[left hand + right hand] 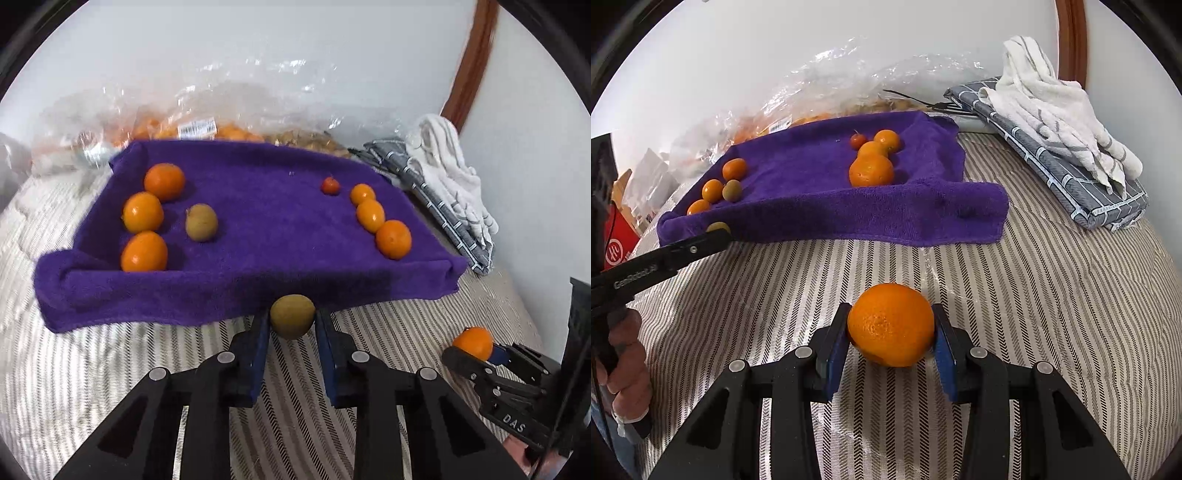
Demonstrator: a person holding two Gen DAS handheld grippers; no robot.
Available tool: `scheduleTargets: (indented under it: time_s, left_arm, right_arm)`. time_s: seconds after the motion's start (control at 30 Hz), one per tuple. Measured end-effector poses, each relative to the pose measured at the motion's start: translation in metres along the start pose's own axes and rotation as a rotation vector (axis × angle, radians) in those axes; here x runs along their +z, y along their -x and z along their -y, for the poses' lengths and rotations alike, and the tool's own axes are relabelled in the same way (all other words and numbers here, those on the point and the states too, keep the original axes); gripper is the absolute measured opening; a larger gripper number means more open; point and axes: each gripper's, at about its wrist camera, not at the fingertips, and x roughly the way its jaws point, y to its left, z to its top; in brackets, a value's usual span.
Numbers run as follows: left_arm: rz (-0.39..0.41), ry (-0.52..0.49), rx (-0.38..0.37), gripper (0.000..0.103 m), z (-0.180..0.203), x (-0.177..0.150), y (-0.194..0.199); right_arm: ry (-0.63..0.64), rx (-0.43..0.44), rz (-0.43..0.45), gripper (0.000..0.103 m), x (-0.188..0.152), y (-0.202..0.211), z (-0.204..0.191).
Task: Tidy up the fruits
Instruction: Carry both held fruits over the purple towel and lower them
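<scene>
A striped bedcover [1052, 295] fills the lower frame. At upper right, a crumpled white towel [1056, 103] lies on a folded grey patterned cloth [1082, 184]. A red box [617, 247] shows at left edge.

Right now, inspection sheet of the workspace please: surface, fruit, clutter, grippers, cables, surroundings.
Surface: striped bedcover; purple towel spread on it, edges raised.
Job's things: on the towel, three oranges left, three right, one greenish fruit, one small red fruit.
Clutter: clear fruit bags behind; folded cloths at right.
Grippers: left hand-held gripper shut on a greenish fruit; right hand-held gripper shut on an orange.
Cables: nothing seen.
Surroundings: white wall, wooden frame.
</scene>
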Motion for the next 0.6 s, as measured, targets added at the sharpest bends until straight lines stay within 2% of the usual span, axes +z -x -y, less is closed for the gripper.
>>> scheduleTargets:
  time_s: [0.17,0.47,0.6]
  left_arm:
    - [0.084,-0.041,0.028,0.024,0.006,0.003,0.016]
    - [0.122,0.006,0.012,0.024,-0.002,0.008,0.031]
    - [0.149,0.019,0.030,0.024,-0.005,0.009,0.037]
  right_arm:
    - [0.006,0.004,-0.002,0.042,0.000,-0.001,-0.002]
    - [0.032,0.019,-0.007,0.042,0.001,-0.002,-0.004]
    - [0.023,0.016,0.002,0.042,0.001,-0.001,-0.001]
